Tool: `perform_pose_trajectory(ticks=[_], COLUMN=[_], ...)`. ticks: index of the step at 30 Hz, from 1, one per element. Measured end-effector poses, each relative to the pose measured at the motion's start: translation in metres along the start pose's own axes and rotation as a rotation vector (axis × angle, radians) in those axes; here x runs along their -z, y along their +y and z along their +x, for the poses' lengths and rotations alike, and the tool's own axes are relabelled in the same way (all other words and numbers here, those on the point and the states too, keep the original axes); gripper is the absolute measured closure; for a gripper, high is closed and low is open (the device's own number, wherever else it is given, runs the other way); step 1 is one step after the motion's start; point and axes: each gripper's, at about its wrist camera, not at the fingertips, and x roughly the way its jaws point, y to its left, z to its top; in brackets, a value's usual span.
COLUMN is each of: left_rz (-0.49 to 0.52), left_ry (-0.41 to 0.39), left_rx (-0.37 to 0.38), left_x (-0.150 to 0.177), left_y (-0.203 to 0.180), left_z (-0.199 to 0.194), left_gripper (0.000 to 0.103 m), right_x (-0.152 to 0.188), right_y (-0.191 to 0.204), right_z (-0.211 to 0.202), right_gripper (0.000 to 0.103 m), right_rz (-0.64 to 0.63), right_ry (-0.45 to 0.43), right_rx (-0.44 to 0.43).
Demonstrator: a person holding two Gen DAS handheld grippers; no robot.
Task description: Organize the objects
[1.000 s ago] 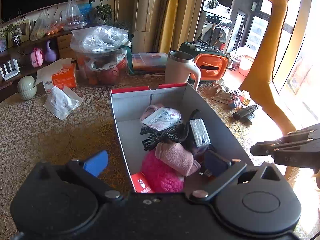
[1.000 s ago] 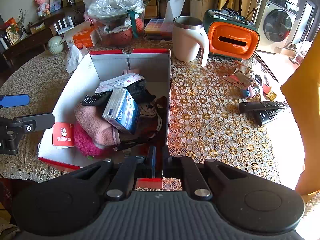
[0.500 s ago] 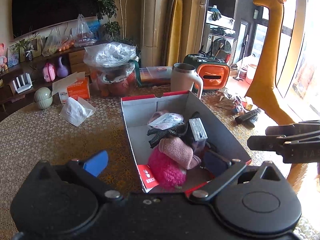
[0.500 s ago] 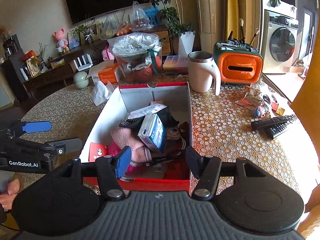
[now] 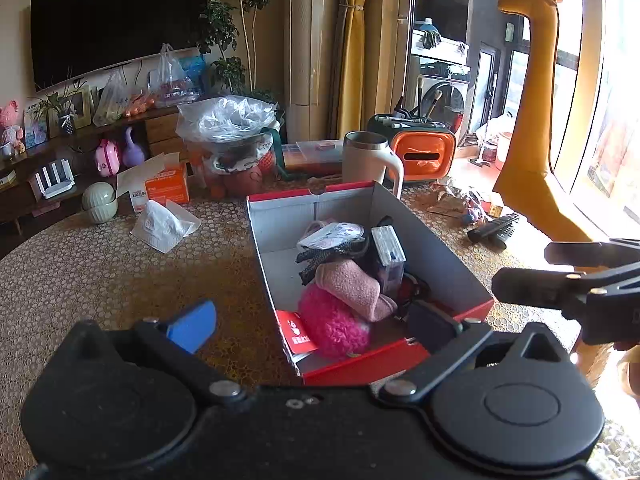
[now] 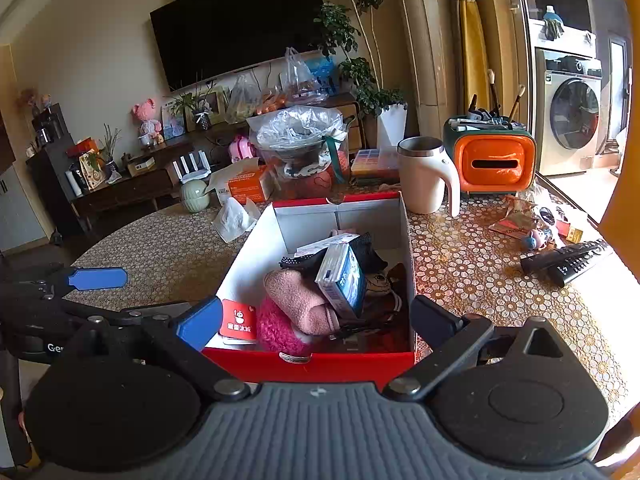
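A red-and-white shoebox sits on the patterned table. It holds a fluffy magenta item, a pink cloth, a tissue pack, a printed mask and a red card. My left gripper is open over the box's near left corner, gripping nothing. It also shows at the left of the right wrist view. My right gripper hangs in front of the box's near wall, its jaws opening wide with nothing held between them. In the left wrist view the right gripper sits right of the box.
Behind the box stand a white mug, an orange holder, a plastic-covered bowl and an orange tissue box. A crumpled tissue lies to the left, remotes to the right. A yellow giraffe figure stands at the right.
The right gripper went from shut to wide open. Both grippers drew back from the box and tilted up, so more of the room now shows.
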Motion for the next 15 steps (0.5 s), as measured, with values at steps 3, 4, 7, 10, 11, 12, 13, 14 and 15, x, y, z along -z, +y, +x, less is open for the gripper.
perform_pose_trajectory(ticks=[3,4,7,10,11,12,13,14,15], left_rz=[-0.008,-0.011,-0.011,-0.011,-0.009,-0.005,-0.002,0.001,0.005], left_ry=[0.012,0.015,0.015,0.014,0.012,0.008,0.006,0.003,0.000], left_rx=[0.014,0.016,0.016,0.028,0.030,0.030,0.028,0.024,0.024], left_x=[0.003,0.004,0.006,0.009,0.010,0.010,0.010,0.011,0.011], left_y=[0.001,0.001,0.000,-0.002,-0.003,-0.004,-0.005,-0.006,-0.007], left_z=[0.000,0.001,0.001,0.001,0.000,-0.001,-0.001,-0.001,-0.001], left_gripper=[0.000,0.000,0.000,0.000,0.000,0.000,0.000,0.000,0.000], right_x=[0.005,0.007,0.010,0.012,0.013,0.014,0.015,0.016,0.016], right_y=[-0.003,-0.004,-0.006,-0.006,-0.006,-0.005,-0.005,-0.005,-0.005], right_z=[-0.002,-0.003,-0.004,-0.004,-0.004,-0.004,-0.004,-0.004,-0.004], right_gripper=[0.000,0.000,0.000,0.000,0.000,0.000,0.000,0.000,0.000], right_rz=[0.022,0.028,0.039,0.036,0.031,0.025,0.023,0.022,0.023], right_ry=[0.002,0.001,0.005,0.011,0.012,0.013,0.015,0.016,0.016], right_rx=[0.000,0.003,0.016,0.021,0.025,0.028,0.030,0.032,0.035])
